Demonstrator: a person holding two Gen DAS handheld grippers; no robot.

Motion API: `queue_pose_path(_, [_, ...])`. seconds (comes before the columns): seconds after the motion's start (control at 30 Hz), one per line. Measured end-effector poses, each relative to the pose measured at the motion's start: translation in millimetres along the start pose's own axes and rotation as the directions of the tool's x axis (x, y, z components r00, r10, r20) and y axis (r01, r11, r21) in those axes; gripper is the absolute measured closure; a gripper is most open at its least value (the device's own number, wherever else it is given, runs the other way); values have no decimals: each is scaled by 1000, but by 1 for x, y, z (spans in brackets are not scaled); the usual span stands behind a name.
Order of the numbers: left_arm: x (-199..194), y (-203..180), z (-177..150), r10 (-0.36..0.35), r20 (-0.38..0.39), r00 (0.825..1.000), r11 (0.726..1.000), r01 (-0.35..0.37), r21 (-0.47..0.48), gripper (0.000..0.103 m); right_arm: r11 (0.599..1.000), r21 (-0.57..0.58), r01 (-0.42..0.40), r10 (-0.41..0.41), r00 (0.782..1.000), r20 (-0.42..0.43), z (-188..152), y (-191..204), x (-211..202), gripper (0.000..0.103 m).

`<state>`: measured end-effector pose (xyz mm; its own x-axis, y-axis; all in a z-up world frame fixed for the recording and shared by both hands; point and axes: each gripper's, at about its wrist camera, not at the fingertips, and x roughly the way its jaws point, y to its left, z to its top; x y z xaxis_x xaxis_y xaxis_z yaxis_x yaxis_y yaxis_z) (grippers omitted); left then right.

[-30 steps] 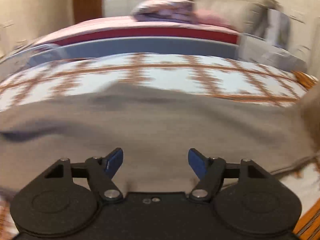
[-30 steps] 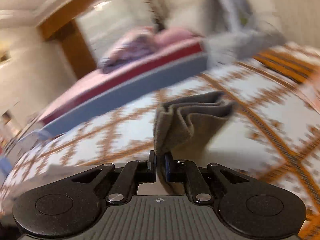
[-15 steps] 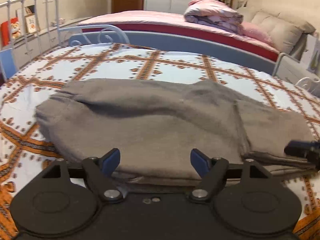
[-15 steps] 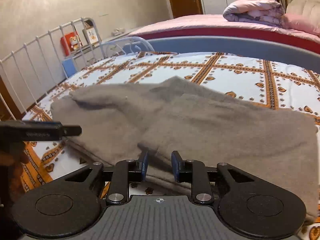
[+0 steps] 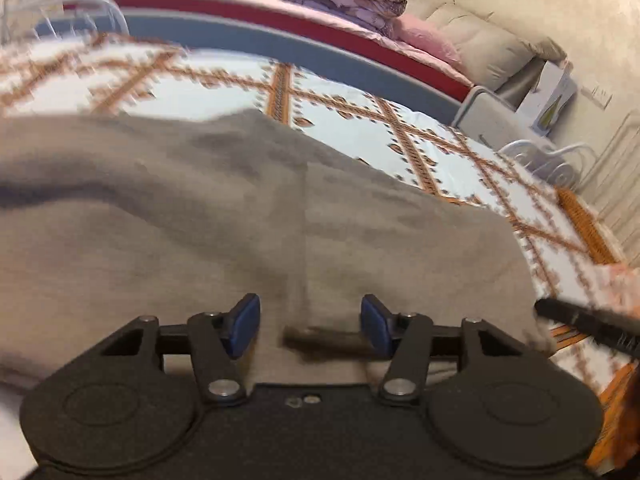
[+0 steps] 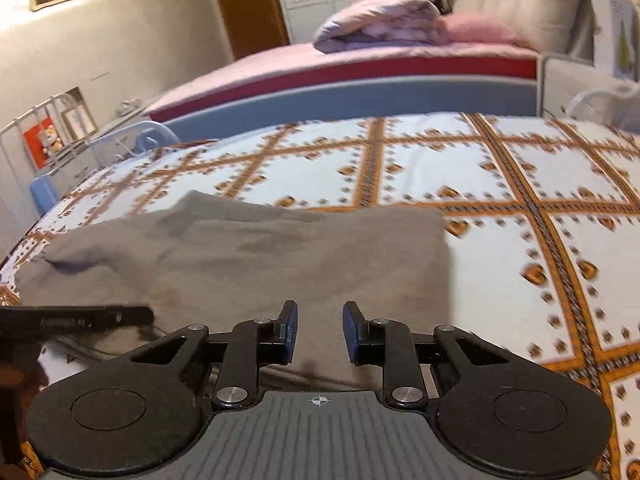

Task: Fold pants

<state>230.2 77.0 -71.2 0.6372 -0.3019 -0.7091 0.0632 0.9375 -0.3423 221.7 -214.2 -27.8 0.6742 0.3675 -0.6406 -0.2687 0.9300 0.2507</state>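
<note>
Grey pants [image 5: 240,216] lie folded lengthwise on the patterned bedspread [image 5: 224,88]. In the right wrist view the pants [image 6: 256,256] spread from the left to the middle of the bed. My left gripper [image 5: 310,330] is open, low over the near edge of the pants, with a dark fold between its blue pads. My right gripper [image 6: 318,330] is open and empty, just above the near right part of the pants. Each gripper's black finger shows at the edge of the other's view.
The orange and white bedspread [image 6: 520,208] runs to the right of the pants. A second bed with a pink cover and a rolled quilt [image 6: 384,20] stands behind. A white metal bed rail [image 6: 44,128] is at the far left.
My right gripper has let go of the pants and opened. The pant end it carried now lies flat on the bed. My left gripper has moved right along the near edge, still open.
</note>
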Motion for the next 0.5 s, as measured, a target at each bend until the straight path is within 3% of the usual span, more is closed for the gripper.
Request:
queue_pose_path(0.03, [3, -2, -1, 10, 2, 1000, 1000, -10, -4, 56, 1000, -2, 9, -9, 1000, -11, -2, -4, 0, 77])
queue_pose_path(0.13, [3, -15, -2, 39, 8, 999, 997, -39, 61, 72, 999, -7, 39, -39, 999, -25, -7, -16, -2, 77])
queue_pose_path(0.2, [-2, -15, -3, 33, 19, 999, 998, -34, 48, 79, 996, -20, 83, -84, 995, -45, -9, -22, 0, 77])
queue_pose_path(0.27, [-11, -12, -3, 11, 33, 999, 1000, -12, 24, 95, 994, -4, 107, -107, 991, -83, -11, -31, 6, 77])
queue_pose_path(0.4, [-16, -16, -11, 56, 3, 998, 995, -56, 79, 89, 998, 0, 59, -59, 998, -29, -8, -35, -9, 77])
queue_pose_path(0.5, [-8, -14, -9, 97, 10, 995, 991, -98, 88, 73, 996, -31, 88, -92, 985, -146, -15, -35, 14, 77])
